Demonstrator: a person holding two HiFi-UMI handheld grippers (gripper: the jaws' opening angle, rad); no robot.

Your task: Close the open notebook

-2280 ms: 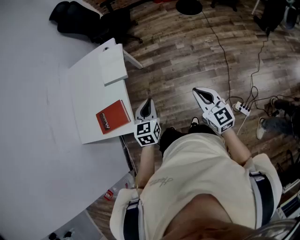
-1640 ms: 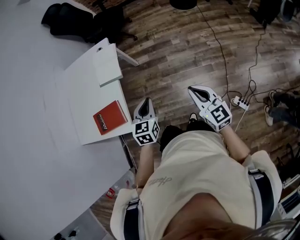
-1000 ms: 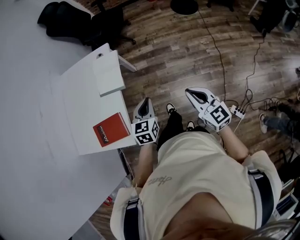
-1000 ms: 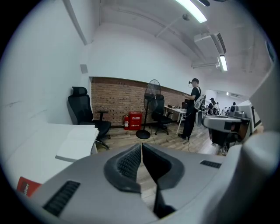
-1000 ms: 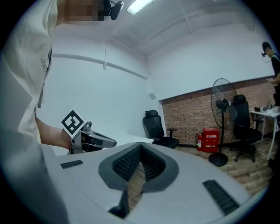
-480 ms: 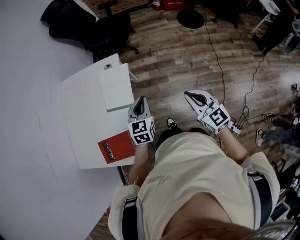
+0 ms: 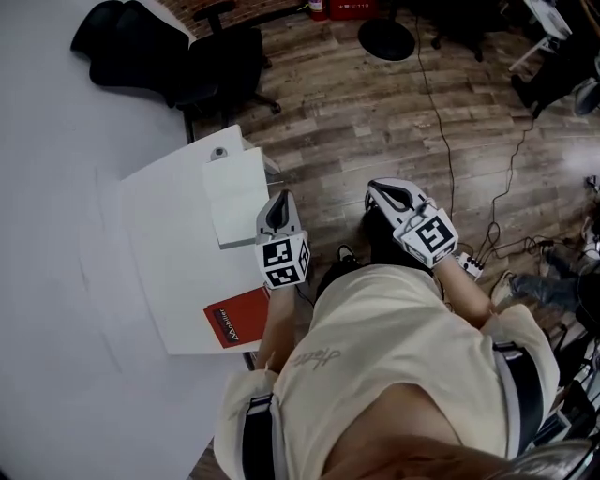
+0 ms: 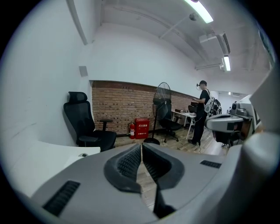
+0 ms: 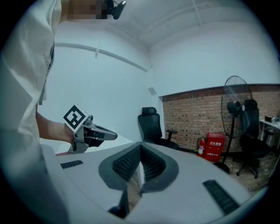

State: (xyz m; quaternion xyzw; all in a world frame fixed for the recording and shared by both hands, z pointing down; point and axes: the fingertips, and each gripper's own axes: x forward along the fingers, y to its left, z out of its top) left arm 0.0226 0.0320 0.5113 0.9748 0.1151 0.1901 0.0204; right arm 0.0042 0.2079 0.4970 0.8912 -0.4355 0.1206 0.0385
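**Office interior.** A black office chair (image 7: 225,58) stands on a wood-plank floor (image 7: 375,122), with a white desk (image 7: 159,234) just beside it. Behind the chair, a band of brick wall (image 8: 118,105) runs below white plaster (image 8: 131,57). Along the brick to the chair's right stand a red box (image 8: 142,128) and then a pedestal fan (image 8: 162,95). Strip lights (image 8: 199,9) are lit on the ceiling above. Cables (image 7: 439,98) trail over the floor, well apart from the chair.

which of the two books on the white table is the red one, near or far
The near one: the red book lies at the table's near edge, with white print on its cover. The far book is plain pale grey-white.
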